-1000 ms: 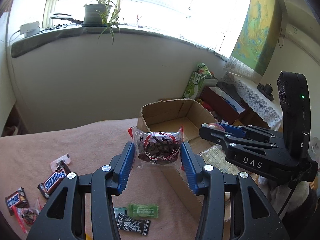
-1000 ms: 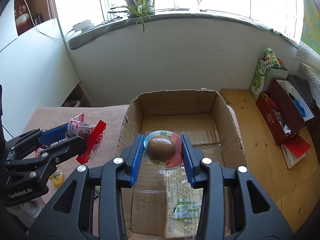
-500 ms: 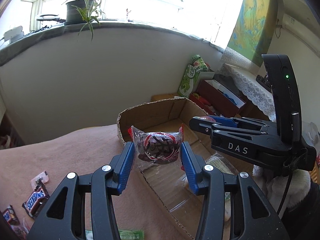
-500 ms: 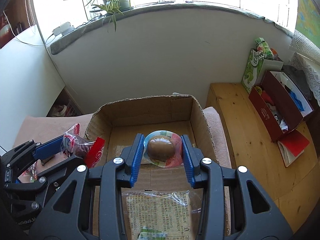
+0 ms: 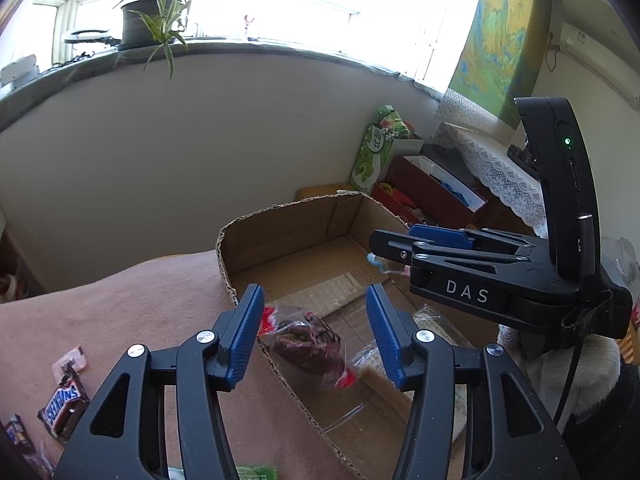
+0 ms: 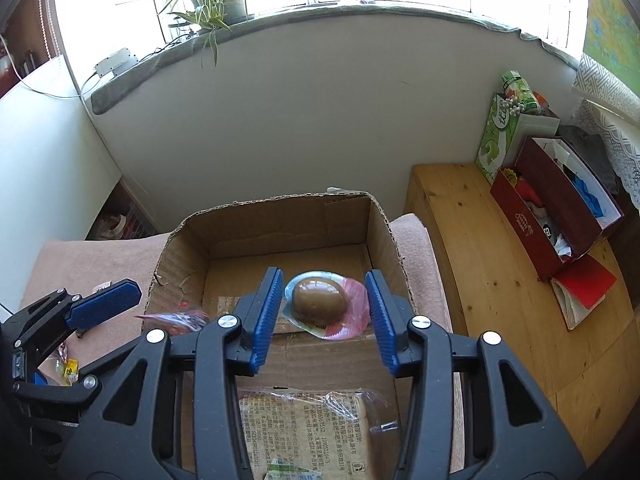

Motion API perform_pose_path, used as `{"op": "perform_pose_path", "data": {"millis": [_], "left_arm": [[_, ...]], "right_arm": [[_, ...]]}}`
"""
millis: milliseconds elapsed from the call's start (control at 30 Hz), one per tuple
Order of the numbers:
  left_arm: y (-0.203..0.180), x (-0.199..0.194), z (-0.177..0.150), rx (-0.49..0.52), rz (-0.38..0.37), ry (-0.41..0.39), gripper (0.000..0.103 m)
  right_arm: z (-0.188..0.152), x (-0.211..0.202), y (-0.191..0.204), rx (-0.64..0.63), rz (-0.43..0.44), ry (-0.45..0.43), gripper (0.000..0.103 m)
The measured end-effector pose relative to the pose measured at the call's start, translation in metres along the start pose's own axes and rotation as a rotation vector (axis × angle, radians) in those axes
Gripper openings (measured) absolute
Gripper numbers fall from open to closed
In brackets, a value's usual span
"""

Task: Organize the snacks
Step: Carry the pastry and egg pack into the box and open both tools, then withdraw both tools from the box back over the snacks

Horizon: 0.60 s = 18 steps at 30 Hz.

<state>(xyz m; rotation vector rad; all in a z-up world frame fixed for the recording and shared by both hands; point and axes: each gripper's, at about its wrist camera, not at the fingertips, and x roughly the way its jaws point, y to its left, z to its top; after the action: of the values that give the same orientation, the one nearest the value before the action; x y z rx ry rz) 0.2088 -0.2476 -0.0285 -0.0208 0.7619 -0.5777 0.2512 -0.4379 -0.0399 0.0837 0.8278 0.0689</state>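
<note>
Snacks are going into a shallow brown cardboard box point(image 6: 280, 236) that sits on a pinkish-brown cloth-covered table point(image 5: 120, 304). Over the box's near left edge the left claw point(image 5: 316, 334), black-framed with blue ribbed pads, is opening; a clear, red-ended packet holding something dark brown point(image 5: 306, 346) lies blurred between the pads, apart from both, so it is no longer gripped. In the right wrist view the same packet point(image 6: 180, 318) shows as a red smear just inside the box's left wall.

Beside it, the right claw point(image 6: 324, 312) of the same make is opening too. A brown egg in a clear round pack with pale blue and pink edges point(image 6: 320, 300) sits between its pads over the box floor, with gaps on both sides; whether it rests on the cardboard cannot be told. Nearer the camera, a flat clear-wrapped pack with printed text point(image 6: 308, 428) lies on the box bottom.

Left on the cloth are a brown Snickers bar point(image 5: 64, 406) and a green wrapper point(image 5: 256, 472) at the lower edge.
</note>
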Motion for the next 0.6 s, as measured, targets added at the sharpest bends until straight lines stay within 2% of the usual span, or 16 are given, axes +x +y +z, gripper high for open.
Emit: {"op": "perform_pose_path", "data": {"millis": [100, 600], "left_arm": [[0.001, -0.003, 0.000, -0.004, 0.002, -0.004, 0.053], [0.010, -0.035, -0.007, -0.033, 0.005, -0.039, 0.053]], "right_arm": [[0.000, -0.002, 0.001, -0.001, -0.013, -0.007, 0.061], [-0.007, -0.031, 0.011, -0.004, -0.020, -0.036, 0.061]]}}
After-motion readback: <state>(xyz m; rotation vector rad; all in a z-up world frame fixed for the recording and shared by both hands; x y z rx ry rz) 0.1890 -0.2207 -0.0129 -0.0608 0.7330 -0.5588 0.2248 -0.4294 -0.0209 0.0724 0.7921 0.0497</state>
